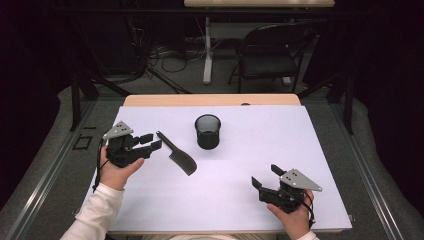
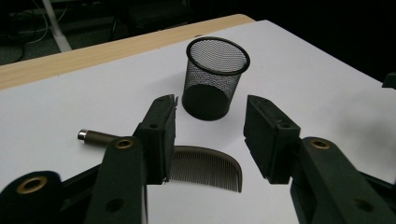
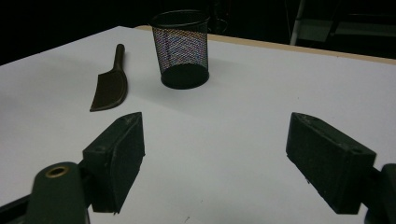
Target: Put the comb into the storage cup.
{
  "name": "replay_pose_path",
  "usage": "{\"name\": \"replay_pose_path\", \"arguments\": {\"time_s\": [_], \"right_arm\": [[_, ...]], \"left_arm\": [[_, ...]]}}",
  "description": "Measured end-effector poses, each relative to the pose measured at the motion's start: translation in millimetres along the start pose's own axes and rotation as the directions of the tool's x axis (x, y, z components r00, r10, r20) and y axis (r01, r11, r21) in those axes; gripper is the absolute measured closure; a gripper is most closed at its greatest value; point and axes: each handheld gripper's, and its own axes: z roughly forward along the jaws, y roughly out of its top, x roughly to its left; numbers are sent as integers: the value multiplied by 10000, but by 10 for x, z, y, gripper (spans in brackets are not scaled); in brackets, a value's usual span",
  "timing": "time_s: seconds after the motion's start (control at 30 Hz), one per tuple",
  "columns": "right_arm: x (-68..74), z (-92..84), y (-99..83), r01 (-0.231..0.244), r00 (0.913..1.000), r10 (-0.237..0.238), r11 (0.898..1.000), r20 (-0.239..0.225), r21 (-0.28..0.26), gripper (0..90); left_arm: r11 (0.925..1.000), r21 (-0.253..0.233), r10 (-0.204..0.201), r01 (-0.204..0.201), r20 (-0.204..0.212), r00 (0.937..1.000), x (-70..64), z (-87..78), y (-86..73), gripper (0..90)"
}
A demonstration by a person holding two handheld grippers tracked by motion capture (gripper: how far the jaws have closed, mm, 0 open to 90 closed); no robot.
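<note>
A dark comb with a slim handle [image 1: 177, 154] lies flat on the white table [image 1: 260, 135], left of centre. My left gripper [image 1: 152, 141] hovers just left of the handle, open, with nothing between its pads. In the left gripper view the comb [image 2: 205, 165] lies on the table below the jaws, its handle partly hidden behind the left one. A black mesh cup [image 1: 208, 131] stands upright behind the comb, and looks empty in the left gripper view [image 2: 215, 79]. My right gripper [image 1: 265, 175] rests open near the front right, far from the comb [image 3: 109, 86] and the cup [image 3: 181, 46].
A wooden strip [image 1: 210, 100] runs along the table's far edge. Beyond it stand a black folding chair [image 1: 270, 50] and a table leg with cables on the floor. White table surface stretches between the cup and the right gripper.
</note>
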Motion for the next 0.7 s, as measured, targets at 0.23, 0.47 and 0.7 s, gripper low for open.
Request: {"name": "replay_pose_path", "arguments": {"time_s": [0.23, 0.47, 0.7], "right_arm": [[-38, 36, 7, -131, 9999, 131, 9999, -32, 6, 197], [-42, 31, 9, -122, 9999, 122, 9999, -79, 16, 199], [-54, 42, 6, -339, 9994, 339, 9994, -79, -13, 201]], "left_arm": [[9989, 413, -218, 223, -130, 9997, 90, 76, 87, 587], [9967, 687, -393, 424, -458, 9982, 180, 160, 212, 641], [9957, 916, -97, 157, -656, 9978, 183, 254, 346, 689]]}}
